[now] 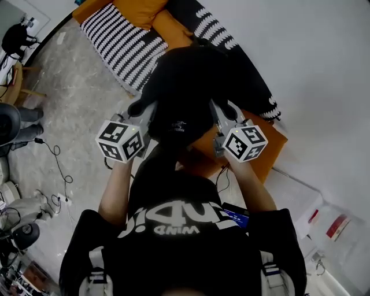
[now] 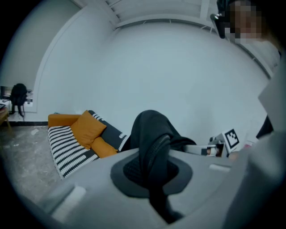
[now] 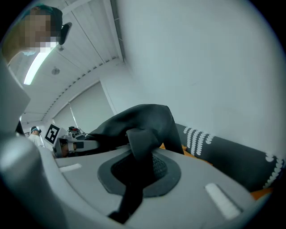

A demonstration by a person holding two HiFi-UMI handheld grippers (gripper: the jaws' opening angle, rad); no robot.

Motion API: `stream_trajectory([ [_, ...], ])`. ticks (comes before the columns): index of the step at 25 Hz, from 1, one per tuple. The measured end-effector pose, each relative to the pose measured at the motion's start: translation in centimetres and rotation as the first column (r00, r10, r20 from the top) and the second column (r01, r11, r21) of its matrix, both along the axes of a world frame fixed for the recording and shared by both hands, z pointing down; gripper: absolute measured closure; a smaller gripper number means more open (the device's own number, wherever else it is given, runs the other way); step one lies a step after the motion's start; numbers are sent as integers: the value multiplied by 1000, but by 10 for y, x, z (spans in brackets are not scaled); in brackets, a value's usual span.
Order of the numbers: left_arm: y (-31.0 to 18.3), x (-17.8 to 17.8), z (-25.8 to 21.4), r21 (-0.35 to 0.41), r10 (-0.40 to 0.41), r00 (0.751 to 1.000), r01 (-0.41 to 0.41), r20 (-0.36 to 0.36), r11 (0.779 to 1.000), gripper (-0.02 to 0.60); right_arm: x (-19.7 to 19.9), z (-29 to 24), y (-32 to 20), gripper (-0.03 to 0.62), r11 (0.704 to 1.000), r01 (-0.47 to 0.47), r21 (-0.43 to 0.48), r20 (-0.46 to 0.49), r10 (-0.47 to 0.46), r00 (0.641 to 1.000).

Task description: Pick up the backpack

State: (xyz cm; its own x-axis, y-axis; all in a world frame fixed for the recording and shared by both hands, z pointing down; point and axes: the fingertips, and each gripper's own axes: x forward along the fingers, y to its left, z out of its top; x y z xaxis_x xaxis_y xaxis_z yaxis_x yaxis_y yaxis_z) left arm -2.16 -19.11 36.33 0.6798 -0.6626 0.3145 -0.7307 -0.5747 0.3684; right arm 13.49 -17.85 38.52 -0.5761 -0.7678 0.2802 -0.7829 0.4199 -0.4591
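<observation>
Cushions (image 1: 139,10) on mattress (image 1: 118,43) behind backpack (image 1: 185,81)

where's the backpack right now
Head view, centre: the backpack hangs between the left gripper and the right gripper, each shut on a strap, above the orange mattress by the wall.

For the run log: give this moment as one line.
left hand-held gripper: shut on strap | right hand-held gripper: shut on other strap | backpack: held between both
</observation>
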Motion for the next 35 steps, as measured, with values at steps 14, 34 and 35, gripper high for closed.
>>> stream_trajectory([
  [14,149,-7,-34,60,-93,995,94,-24,994,575,-11,-31,143,586,984,162,78,-16,-161,987],
  [34,306,-71,-58,43,-92,996,93,-12,995,577,-82,-55,287,586,968,225,106,24,-229,973],
  [35,314,-77,-59,45,-87,996,88,-12,995,577,-89,-57,294,586,970,220,105,24,-224,974],
])
